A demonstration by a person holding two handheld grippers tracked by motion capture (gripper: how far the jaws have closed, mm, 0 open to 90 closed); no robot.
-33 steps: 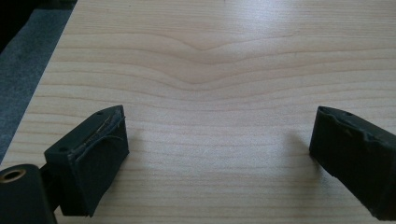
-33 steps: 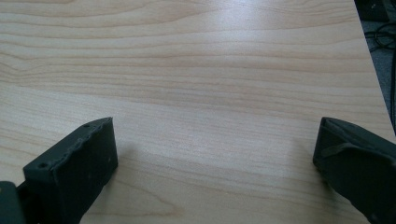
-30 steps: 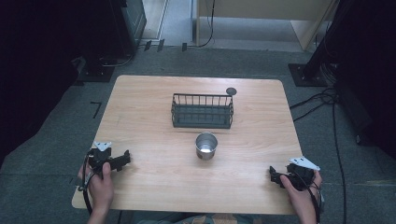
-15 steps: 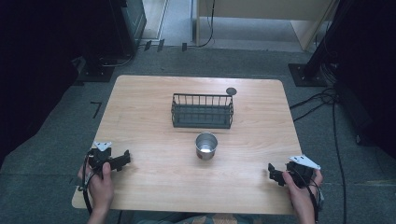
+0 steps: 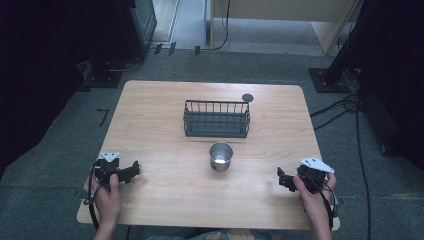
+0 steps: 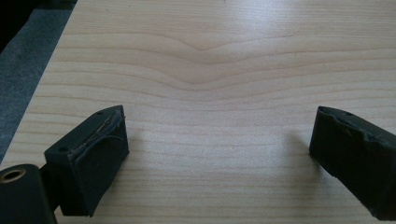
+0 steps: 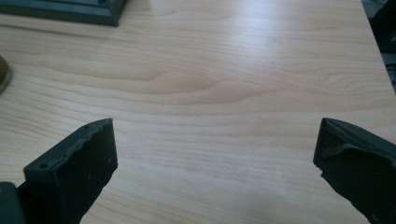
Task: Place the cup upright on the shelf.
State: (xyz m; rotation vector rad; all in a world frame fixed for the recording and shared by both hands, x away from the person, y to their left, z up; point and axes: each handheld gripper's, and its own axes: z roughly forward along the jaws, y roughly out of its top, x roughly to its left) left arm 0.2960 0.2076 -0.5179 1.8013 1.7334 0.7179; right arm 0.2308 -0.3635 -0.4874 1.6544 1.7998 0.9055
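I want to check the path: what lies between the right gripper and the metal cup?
In the high view, only bare table between the right gripper and the metal cup.

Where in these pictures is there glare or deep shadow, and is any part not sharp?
High view: the light wooden table is evenly lit, while the room at both sides falls into near black; the small shiny metal cup shows a bright spot inside. Left gripper view: pale glare near the top, soft shadows beside the open black tongs. Right gripper view: a bright sheen at the top, and the close tongs look slightly soft.
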